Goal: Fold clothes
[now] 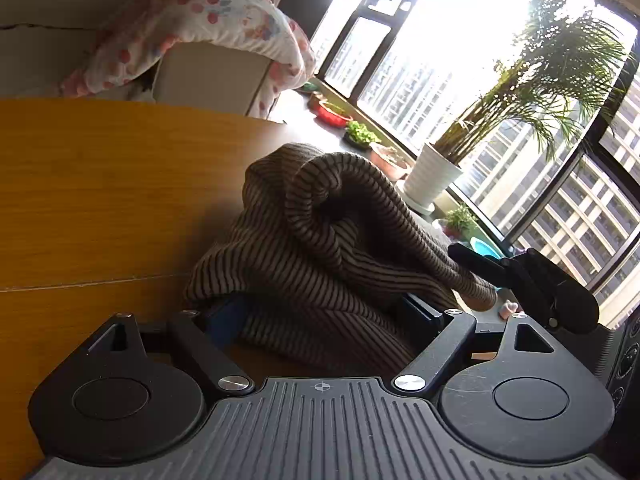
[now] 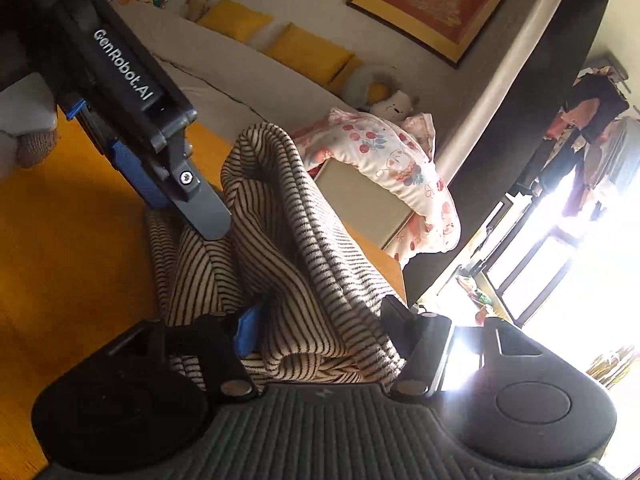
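Observation:
A beige knit garment with thin dark stripes [image 1: 320,240] hangs bunched over the orange wooden table [image 1: 100,200]. My left gripper [image 1: 324,312] is shut on a thick fold of it; the cloth covers the fingertips. The right gripper [image 1: 500,268] shows at the right of the left wrist view, pinching the garment's edge. In the right wrist view the same garment [image 2: 288,248] is lifted in folds, and my right gripper [image 2: 320,332] is shut on it. The left gripper [image 2: 200,216] enters from the upper left and clamps the cloth.
A flowered quilt [image 1: 224,24] lies over a beige sofa arm [image 1: 212,76] beyond the table. Potted plants [image 1: 440,168] line the window sill. A bed with yellow cushions [image 2: 304,52] and a plush toy [image 2: 394,106] stand behind.

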{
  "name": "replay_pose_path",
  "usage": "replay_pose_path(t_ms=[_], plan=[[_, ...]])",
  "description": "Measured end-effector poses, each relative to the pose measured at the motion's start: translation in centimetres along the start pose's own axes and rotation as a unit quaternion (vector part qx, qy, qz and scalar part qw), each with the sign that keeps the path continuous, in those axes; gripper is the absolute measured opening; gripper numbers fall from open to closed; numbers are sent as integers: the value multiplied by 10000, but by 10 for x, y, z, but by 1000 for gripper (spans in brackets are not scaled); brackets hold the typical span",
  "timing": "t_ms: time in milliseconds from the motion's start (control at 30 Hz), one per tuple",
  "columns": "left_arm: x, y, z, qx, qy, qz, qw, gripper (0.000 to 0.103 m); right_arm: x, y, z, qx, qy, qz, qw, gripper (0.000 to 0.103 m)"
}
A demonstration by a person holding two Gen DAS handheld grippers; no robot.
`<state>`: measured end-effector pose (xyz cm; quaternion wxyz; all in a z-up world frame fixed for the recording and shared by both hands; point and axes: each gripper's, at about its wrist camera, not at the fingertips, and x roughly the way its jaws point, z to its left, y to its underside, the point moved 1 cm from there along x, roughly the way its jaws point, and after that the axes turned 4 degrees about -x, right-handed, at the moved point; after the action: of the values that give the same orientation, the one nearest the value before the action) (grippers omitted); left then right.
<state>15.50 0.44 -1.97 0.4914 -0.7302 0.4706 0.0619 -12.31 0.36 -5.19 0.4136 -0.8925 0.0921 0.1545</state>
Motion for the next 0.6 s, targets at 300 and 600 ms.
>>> replay_pose_path(t_ms=[300, 600], plan=[[5, 0, 1, -5, -30, 22, 10000, 79, 7, 0, -39, 1049, -407, -76, 9936, 44], [4, 0, 7, -222, 47, 22, 9997, 72, 16, 4, -38, 703, -577, -146, 9957, 41]])
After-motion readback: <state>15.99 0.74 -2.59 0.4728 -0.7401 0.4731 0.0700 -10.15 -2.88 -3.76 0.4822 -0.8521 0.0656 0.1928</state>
